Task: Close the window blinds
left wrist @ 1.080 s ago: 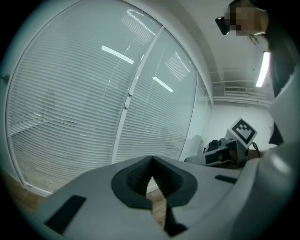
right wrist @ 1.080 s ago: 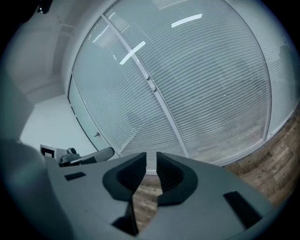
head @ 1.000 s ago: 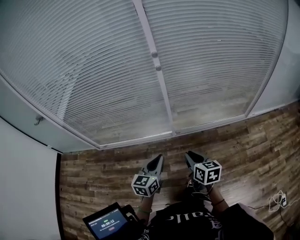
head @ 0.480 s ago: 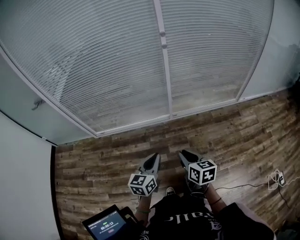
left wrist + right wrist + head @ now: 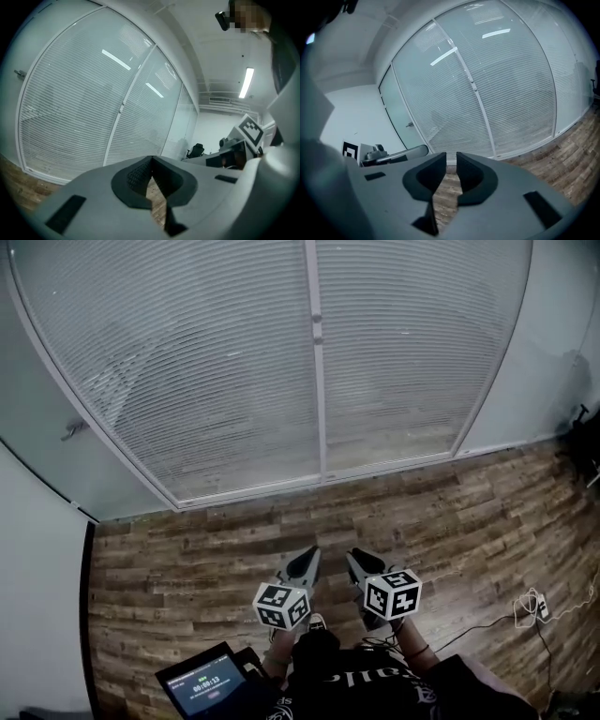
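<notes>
White slatted blinds (image 5: 187, 362) hang behind two glass panels split by a pale upright post (image 5: 319, 399). Two small knobs (image 5: 317, 326) sit on that post. The blinds (image 5: 70, 108) also fill the left gripper view, and the blinds (image 5: 511, 93) fill the right gripper view. Both grippers hang low by the person's body, well short of the window. My left gripper (image 5: 307, 555) (image 5: 151, 159) is shut, tips touching, nothing in it. Beside it my right gripper (image 5: 354, 557) (image 5: 451, 154) shows a narrow gap between its tips and holds nothing.
Wood plank floor (image 5: 187, 559) lies between me and the window. A door handle (image 5: 73, 429) sticks out at the left. A tablet with a lit screen (image 5: 208, 683) is at the lower left. A cable and plug (image 5: 532, 606) lie on the floor at right.
The view has swung, so the window post now stands upright and nearer the middle. Both grippers sit slightly lower and further left in view; their jaws look unchanged.
</notes>
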`<state>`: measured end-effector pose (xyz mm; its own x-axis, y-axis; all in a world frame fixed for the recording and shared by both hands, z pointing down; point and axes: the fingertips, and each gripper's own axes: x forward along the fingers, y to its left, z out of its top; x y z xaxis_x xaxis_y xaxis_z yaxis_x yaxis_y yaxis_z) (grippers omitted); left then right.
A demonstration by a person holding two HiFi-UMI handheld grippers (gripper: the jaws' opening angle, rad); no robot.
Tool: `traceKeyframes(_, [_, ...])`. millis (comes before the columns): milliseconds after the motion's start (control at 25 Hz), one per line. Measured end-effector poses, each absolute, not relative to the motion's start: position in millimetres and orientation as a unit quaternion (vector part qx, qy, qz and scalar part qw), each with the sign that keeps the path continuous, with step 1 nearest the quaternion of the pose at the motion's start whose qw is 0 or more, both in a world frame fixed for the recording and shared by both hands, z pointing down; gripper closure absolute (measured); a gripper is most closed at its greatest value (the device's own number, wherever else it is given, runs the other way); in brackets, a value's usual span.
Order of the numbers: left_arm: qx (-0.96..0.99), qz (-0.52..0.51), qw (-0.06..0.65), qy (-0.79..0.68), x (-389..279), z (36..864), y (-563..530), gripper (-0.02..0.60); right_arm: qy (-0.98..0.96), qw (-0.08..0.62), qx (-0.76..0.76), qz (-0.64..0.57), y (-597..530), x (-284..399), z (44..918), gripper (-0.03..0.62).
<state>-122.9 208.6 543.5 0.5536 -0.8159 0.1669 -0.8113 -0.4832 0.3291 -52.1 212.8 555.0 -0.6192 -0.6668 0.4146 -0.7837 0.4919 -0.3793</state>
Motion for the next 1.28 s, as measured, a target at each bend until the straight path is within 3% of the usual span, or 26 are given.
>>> traceKeyframes(560, [0.838,-0.006,0.205,-0.506,-5,545,368,0.577,-0.869,0.098,0.399,0.276,356,64,550,0.514])
traceKeyframes(1280, [0.824,-0.013,0.194,-0.532,18,544,416,0.577,-0.880,0.107,0.381,0.261,407,94,549,0.514])
